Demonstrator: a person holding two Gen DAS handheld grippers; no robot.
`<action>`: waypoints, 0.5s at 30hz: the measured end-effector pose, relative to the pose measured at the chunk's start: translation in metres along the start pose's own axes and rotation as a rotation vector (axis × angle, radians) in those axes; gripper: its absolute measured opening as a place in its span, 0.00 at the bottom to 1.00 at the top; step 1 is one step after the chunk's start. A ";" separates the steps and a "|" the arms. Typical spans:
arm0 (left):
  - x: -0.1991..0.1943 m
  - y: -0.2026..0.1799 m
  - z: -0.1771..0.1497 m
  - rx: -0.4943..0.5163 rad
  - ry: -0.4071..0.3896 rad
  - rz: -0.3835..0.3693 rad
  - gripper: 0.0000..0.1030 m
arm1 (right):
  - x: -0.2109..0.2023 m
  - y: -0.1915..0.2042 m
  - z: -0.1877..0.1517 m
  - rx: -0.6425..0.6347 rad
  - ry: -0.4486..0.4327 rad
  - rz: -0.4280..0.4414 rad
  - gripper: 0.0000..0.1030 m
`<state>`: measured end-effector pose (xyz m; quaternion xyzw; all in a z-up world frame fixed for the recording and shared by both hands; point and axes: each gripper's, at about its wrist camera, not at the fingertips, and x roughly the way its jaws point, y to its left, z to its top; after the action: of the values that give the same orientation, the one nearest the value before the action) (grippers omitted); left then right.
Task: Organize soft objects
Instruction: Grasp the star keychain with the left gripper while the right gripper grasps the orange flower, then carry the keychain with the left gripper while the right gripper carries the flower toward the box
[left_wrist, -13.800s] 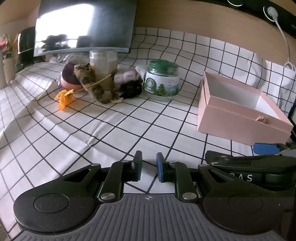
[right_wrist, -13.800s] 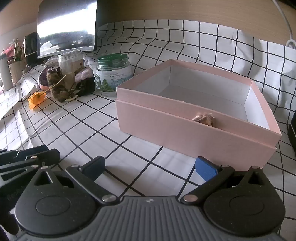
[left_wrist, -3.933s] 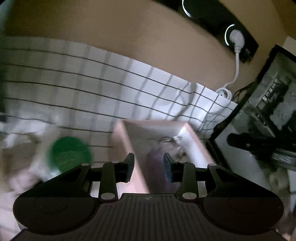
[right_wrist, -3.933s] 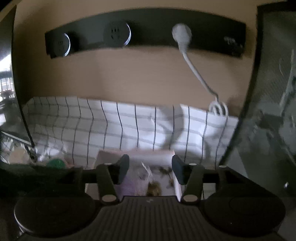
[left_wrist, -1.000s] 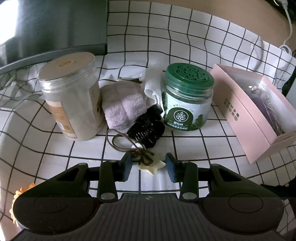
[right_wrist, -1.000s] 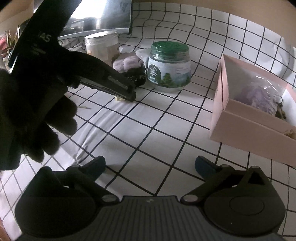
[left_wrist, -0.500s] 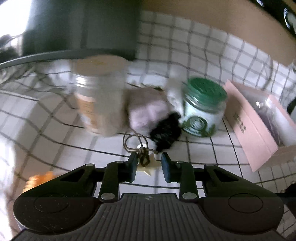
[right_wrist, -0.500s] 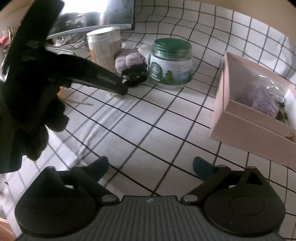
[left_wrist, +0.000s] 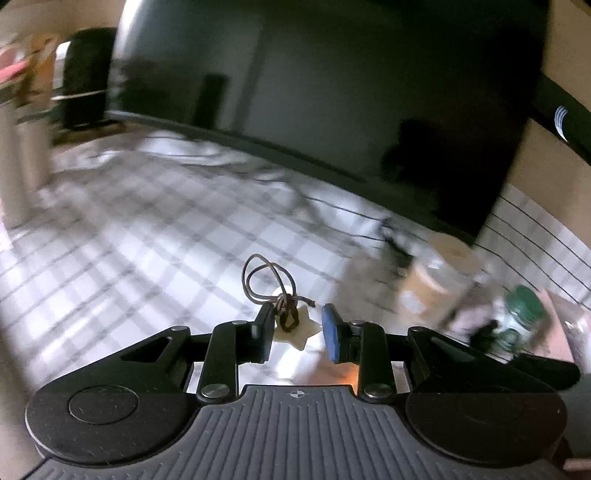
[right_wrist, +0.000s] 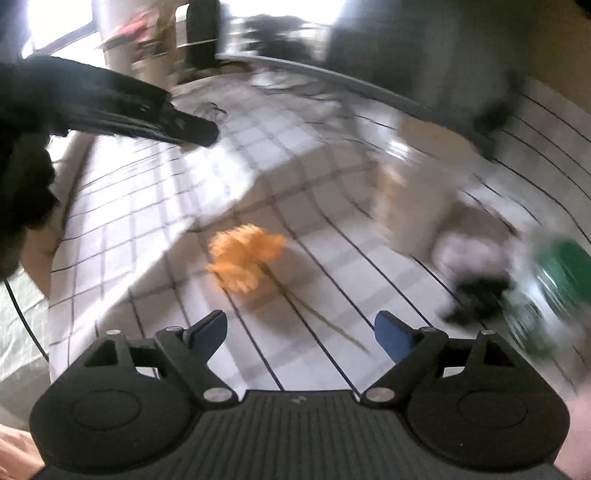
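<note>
My left gripper (left_wrist: 295, 338) is shut on a cream star charm (left_wrist: 301, 332) whose brown cord loop (left_wrist: 258, 273) sticks up past the fingertips; it hangs above the checked cloth (left_wrist: 129, 240). In the right wrist view that same left gripper (right_wrist: 192, 131) reaches in from the upper left. My right gripper (right_wrist: 301, 332) is open with its jaws closing, low over the cloth. An orange fabric flower (right_wrist: 245, 256) lies just ahead of it, and its thin stem (right_wrist: 325, 321) runs back between the blue fingers without touching them.
A clear jar (right_wrist: 417, 192), a pale purple fluffy item (right_wrist: 469, 251), a black hair claw (right_wrist: 476, 295) and a green-lidded jar (right_wrist: 554, 280) crowd the right. A dark monitor (left_wrist: 332, 92) stands behind. The pink box (left_wrist: 565, 321) shows at the far right edge.
The left gripper closed on the star charm, lifted it and swung left away from the jars. The right gripper swung left from the open cloth to the orange flower, its jaws narrowing.
</note>
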<state>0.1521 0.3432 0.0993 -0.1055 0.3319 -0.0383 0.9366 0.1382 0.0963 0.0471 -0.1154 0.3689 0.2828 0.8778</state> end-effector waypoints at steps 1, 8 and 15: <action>-0.003 0.012 -0.001 -0.016 0.000 0.014 0.31 | 0.007 0.006 0.006 -0.023 -0.002 0.013 0.80; 0.001 0.048 -0.007 -0.059 0.039 0.031 0.31 | 0.058 0.029 0.039 -0.088 0.050 0.065 0.55; 0.019 0.046 0.006 -0.052 0.039 -0.019 0.31 | 0.054 0.030 0.056 -0.044 0.053 0.078 0.15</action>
<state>0.1709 0.3864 0.0821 -0.1321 0.3501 -0.0405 0.9265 0.1843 0.1660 0.0481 -0.1275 0.3901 0.3215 0.8534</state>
